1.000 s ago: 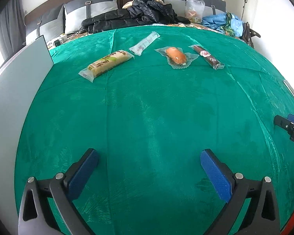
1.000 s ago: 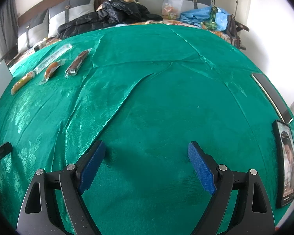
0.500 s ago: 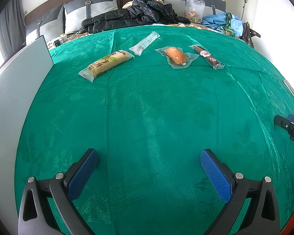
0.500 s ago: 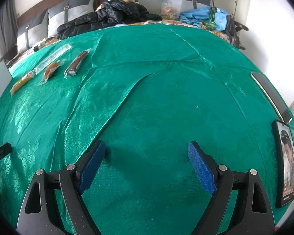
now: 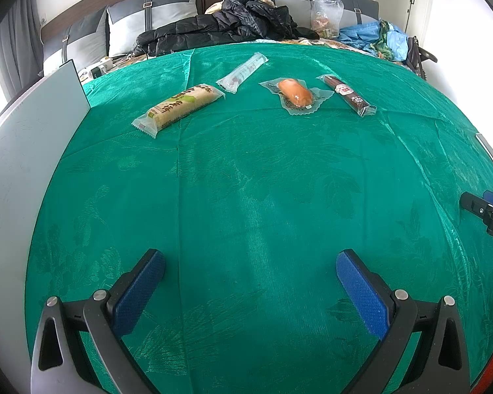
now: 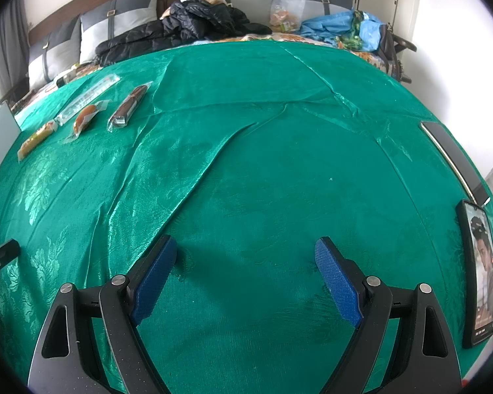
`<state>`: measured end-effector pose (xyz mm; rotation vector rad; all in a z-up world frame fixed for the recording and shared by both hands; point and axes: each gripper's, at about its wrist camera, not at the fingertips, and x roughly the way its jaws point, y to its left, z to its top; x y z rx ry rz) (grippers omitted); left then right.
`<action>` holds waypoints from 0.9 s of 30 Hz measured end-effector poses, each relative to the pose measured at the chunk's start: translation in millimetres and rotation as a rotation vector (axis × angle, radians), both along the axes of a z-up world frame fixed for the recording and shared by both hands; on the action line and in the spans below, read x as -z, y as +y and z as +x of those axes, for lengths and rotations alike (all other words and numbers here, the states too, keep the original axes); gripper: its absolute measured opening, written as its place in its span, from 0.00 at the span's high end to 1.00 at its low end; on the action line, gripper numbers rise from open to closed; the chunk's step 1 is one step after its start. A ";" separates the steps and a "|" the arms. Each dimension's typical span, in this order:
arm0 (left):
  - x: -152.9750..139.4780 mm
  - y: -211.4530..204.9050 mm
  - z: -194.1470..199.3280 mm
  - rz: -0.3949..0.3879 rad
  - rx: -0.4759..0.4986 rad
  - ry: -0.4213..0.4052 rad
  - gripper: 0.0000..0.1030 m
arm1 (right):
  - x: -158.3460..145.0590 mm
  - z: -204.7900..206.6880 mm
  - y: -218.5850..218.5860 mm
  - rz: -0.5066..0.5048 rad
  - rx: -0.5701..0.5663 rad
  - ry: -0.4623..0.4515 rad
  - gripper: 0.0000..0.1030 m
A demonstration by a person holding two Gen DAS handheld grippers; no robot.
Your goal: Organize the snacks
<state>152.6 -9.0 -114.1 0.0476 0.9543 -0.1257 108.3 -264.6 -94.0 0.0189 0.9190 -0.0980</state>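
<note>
Several wrapped snacks lie in a row at the far side of the green cloth: a long beige cake bar, a clear tube pack, an orange sausage in clear wrap and a dark sausage stick. My left gripper is open over bare cloth, well short of them. My right gripper is open too, above the cloth. From the right wrist view the same snacks lie far left: dark stick, orange sausage, tube pack, cake bar.
A grey board stands along the left edge. A phone and a dark flat slab lie at the right edge. Black jackets, a plastic bag and pillows lie beyond the cloth. The right gripper's tip shows at right.
</note>
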 end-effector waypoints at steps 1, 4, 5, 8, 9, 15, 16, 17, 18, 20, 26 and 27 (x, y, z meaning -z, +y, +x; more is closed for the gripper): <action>0.0 0.0 0.8 0.000 0.012 0.004 0.00 | 0.0 -0.1 0.1 0.000 0.000 0.000 0.15; -0.9 1.3 2.9 0.009 0.090 0.034 0.00 | 0.0 0.3 0.2 -0.001 0.000 0.000 0.15; -1.3 2.5 5.7 0.013 0.131 0.057 0.00 | 0.0 0.2 0.1 -0.001 0.000 0.000 0.15; -7.1 8.9 28.9 0.062 0.211 0.136 0.00 | 0.0 0.4 0.1 -0.001 0.000 0.000 0.15; -11.2 10.7 35.2 0.086 0.213 0.132 0.01 | 0.0 0.5 0.1 -0.001 0.000 0.000 0.15; -42.7 41.8 123.0 0.103 0.178 0.121 0.01 | -0.2 0.6 0.2 0.000 0.000 0.000 0.15; -40.3 43.7 134.4 0.113 0.176 0.135 0.01 | -0.2 0.5 0.2 0.000 0.000 0.001 0.15; -36.9 44.3 143.8 0.129 0.176 0.145 0.01 | -0.2 0.6 0.2 0.000 0.000 0.001 0.15; -31.2 45.6 157.9 0.160 0.177 0.158 0.01 | -0.2 0.6 0.2 0.000 0.000 0.001 0.15; -23.6 45.6 172.6 0.190 0.178 0.173 0.02 | -0.3 0.5 0.2 0.000 0.000 0.001 0.14; -4.8 57.4 203.3 0.085 0.156 0.211 0.01 | -0.3 0.8 0.3 0.001 0.000 0.001 0.14; -3.2 59.9 206.5 0.058 0.147 0.215 0.01 | -0.3 0.5 0.3 0.002 0.000 0.001 0.14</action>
